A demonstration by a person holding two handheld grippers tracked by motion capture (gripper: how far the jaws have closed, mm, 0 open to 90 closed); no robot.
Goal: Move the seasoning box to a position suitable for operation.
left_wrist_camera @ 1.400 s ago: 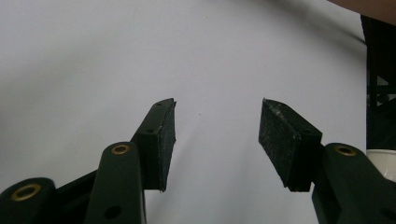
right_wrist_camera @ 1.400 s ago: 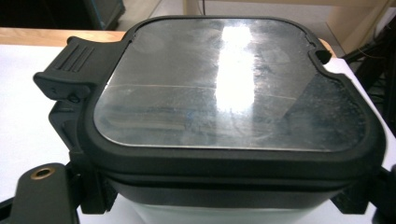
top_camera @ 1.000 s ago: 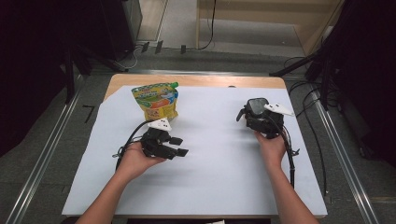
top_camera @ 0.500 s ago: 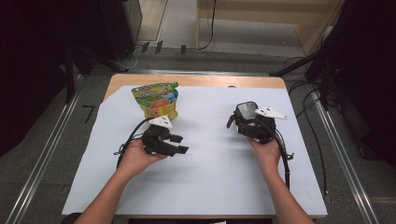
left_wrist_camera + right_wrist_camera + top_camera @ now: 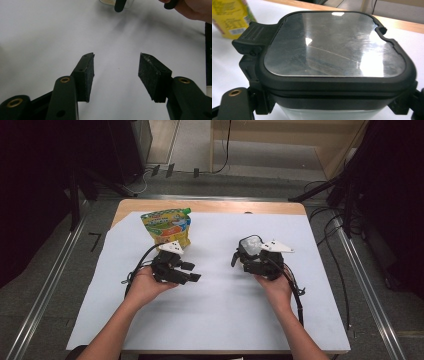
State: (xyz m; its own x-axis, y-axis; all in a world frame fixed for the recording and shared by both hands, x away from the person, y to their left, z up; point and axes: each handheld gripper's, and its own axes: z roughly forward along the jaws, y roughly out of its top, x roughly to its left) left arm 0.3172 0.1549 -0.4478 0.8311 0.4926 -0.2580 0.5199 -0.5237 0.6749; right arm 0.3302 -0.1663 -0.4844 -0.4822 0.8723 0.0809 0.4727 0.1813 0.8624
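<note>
A square clear container [image 5: 332, 45] with a black-rimmed lid and a side latch sits between the jaws of my right gripper [image 5: 324, 105], which is shut on it. From above, the container [image 5: 251, 245] and right gripper [image 5: 248, 254] are right of the table's centre. My left gripper [image 5: 192, 271] is held left of centre, open, with nothing between its pads [image 5: 86, 75] but bare white table. A yellow-green spouted pouch [image 5: 167, 226] stands behind the left gripper, and its yellow side [image 5: 229, 17] shows beyond the lid.
A white sheet [image 5: 215, 320] covers most of the wooden table [image 5: 210, 206]. The other hand [image 5: 195, 10] and the container's base show at the top of the left gripper view. Cables trail from both grippers toward the table's near edge.
My right gripper has carried the container left toward the table's centre and slightly nearer. The left gripper has barely moved and stays open.
</note>
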